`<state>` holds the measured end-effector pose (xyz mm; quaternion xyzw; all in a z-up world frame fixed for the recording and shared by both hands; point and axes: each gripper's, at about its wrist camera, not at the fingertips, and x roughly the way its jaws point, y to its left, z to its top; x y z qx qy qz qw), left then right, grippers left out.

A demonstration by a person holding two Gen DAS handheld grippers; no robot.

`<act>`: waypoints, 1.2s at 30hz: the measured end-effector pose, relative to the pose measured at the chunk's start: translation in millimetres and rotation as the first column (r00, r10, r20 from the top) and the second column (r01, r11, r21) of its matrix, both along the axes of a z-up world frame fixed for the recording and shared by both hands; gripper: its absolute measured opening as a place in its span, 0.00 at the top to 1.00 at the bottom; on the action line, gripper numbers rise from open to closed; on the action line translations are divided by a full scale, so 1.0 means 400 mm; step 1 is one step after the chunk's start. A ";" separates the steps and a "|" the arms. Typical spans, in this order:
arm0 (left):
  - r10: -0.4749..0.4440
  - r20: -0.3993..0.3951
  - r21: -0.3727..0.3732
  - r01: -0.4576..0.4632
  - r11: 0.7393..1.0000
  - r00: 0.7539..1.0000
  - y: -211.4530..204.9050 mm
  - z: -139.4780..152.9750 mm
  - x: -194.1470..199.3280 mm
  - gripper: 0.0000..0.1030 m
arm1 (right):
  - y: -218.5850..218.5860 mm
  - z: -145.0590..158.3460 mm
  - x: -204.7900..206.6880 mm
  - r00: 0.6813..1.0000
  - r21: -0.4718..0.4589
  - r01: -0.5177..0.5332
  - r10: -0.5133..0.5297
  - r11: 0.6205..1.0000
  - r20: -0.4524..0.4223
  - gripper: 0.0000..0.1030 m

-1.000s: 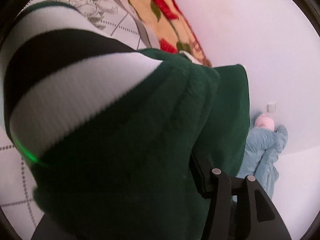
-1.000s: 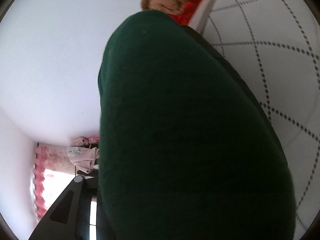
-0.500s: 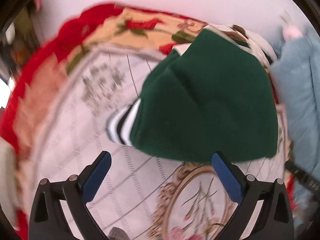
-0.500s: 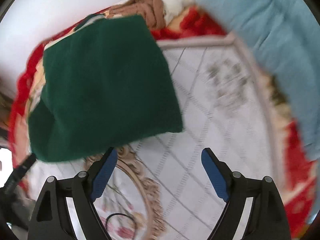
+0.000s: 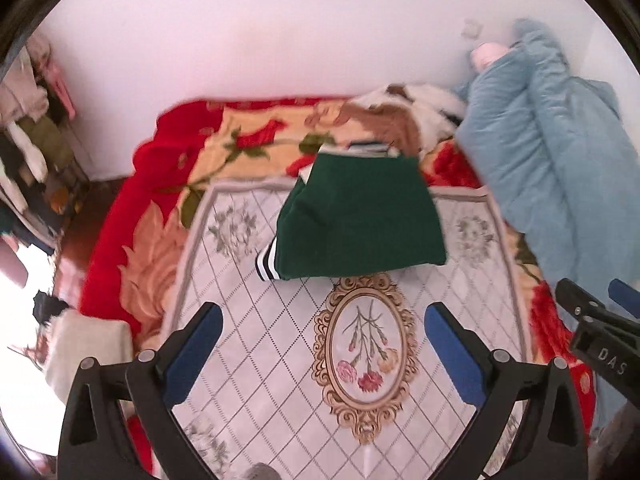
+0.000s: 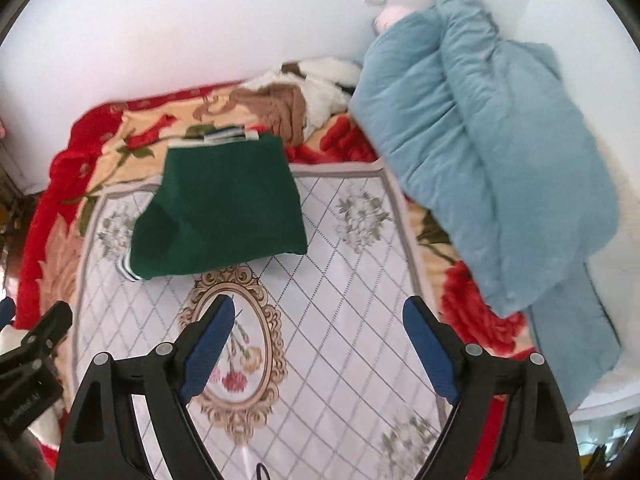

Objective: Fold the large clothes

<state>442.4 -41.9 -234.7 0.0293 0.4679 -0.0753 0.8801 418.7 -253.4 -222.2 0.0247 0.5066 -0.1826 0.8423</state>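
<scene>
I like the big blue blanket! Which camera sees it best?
The right wrist view: the blue blanket fills much of its right side, from the wall to the bed's near edge. In the left wrist view the blanket is squeezed against the right edge, its lower part hidden behind the other gripper.

I see a plain white wall (image 5: 248, 28) behind a bed covered by a red floral blanket (image 5: 132, 208); bright daylight (image 5: 16, 320) enters at left.

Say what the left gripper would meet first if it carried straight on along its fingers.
Probably the white quilted mat, near its oval flower medallion. The open left gripper holds nothing; depth is unclear.
</scene>
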 end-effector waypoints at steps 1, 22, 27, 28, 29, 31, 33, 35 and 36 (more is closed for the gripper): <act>0.003 0.015 0.001 -0.003 1.000 1.000 0.000 0.037 -0.032 0.00 | 0.005 0.052 -0.044 1.000 0.005 0.005 -0.005 1.000 0.017 0.15; 0.023 0.114 -0.038 -0.019 0.999 0.993 0.008 0.470 -0.395 0.00 | 0.072 0.678 -0.542 0.980 -0.008 -0.076 0.076 0.997 0.186 0.15; 0.043 0.090 -0.043 -0.039 0.998 0.995 0.015 0.503 -0.420 0.00 | 0.074 0.764 -0.594 0.975 -0.014 -0.103 0.104 0.995 0.197 0.15; 0.048 0.092 -0.036 -0.045 0.998 0.995 0.016 0.509 -0.424 0.00 | 0.075 0.772 -0.599 0.975 -0.010 -0.107 0.107 0.994 0.196 0.15; 0.054 0.091 -0.031 -0.052 0.998 0.994 0.018 0.513 -0.428 0.00 | 0.076 0.785 -0.608 0.974 0.002 -0.115 0.113 0.993 0.197 0.15; 0.071 0.085 -0.030 -0.069 0.997 0.994 0.023 0.522 -0.432 0.00 | 0.077 0.802 -0.618 0.974 0.014 -0.124 0.119 0.992 0.190 0.15; 0.079 0.083 -0.033 -0.077 0.997 0.993 0.027 0.532 -0.436 0.00 | 0.079 0.813 -0.626 0.975 0.029 -0.133 0.126 0.991 0.181 0.15; 0.088 0.097 -0.034 -0.085 0.996 0.991 0.031 0.542 -0.440 0.00 | 0.077 0.822 -0.628 0.975 0.045 -0.143 0.133 0.989 0.181 0.15; 0.090 0.101 -0.030 -0.087 0.996 0.991 0.031 0.547 -0.441 0.00 | 0.077 0.827 -0.632 0.975 0.047 -0.146 0.135 0.988 0.177 0.15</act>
